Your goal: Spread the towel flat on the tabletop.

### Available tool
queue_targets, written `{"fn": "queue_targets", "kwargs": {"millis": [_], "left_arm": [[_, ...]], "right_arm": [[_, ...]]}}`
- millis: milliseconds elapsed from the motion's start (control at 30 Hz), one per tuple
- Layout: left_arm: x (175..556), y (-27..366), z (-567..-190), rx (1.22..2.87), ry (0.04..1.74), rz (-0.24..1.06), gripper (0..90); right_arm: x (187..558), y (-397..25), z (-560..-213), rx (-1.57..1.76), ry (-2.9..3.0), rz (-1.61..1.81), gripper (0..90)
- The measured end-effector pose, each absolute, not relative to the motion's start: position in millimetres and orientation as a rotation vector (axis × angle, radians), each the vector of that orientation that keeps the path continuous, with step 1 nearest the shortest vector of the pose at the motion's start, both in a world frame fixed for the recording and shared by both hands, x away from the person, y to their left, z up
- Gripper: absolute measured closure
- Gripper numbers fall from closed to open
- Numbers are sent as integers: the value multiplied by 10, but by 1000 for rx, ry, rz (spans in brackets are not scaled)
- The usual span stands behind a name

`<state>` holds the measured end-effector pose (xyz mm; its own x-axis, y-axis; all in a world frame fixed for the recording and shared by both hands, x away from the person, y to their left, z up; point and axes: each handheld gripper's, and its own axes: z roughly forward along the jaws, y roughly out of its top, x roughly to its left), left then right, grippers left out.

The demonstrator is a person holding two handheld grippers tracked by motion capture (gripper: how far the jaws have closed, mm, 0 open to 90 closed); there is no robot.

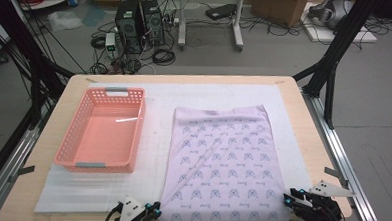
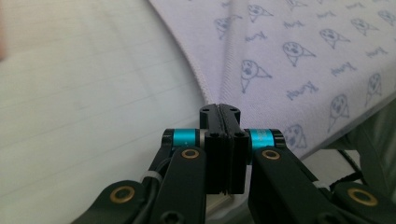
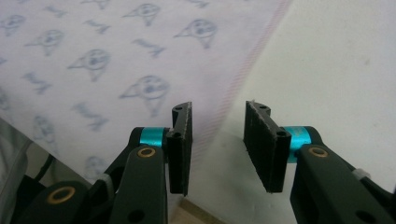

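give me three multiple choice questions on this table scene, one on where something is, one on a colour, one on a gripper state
1. Where does the perforated plastic basket lie relative to the pale lilac printed cloth?
A. on top of it
B. to its left
C. to its right

2. What colour is the basket?
A. salmon pink
B. dark green
C. black

3. How do the jaws of the left gripper and the right gripper stand?
A. both shut
B. left open, right shut
C. left shut, right open

Answers: 1 B, the high view shows the basket left of the cloth on the white mat. 2 A, its walls are salmon pink. 3 C, the left jaws meet at the cloth's edge while a gap parts the right ones.
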<state>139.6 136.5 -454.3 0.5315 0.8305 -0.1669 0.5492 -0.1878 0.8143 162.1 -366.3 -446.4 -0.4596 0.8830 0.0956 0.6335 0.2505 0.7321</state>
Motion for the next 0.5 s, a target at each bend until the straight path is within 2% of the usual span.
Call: {"fn": "queue_targets", "kwargs": {"millis": [33,67,100,233,367,500], "left_arm": [[1392,1379,-4553,1858,1128,378,880],[1392,1375,-4567,1852,1123,359,872],[1396,1356,-4582,1851,1121,338,832],[1401,1288,-4578,1812,1092,314,591],[1437,1280,-4543,1765,1075,328,509],[1551,1255,-4525,1741,1085,329,499]], "right_arm": [[1618,-3649,-4459,1386,2202,1027,688],[1621,-3649,-4449,1379,2229,1036,799],[1630,-3647,-4449,1374,2262,1072,853],[1609,-3589,-4422,1332,2284,1007,888],[1533,-3698,-4374,1337,2298,953,892],[1492,-3797,-4351,1373,2303,968,871]]}}
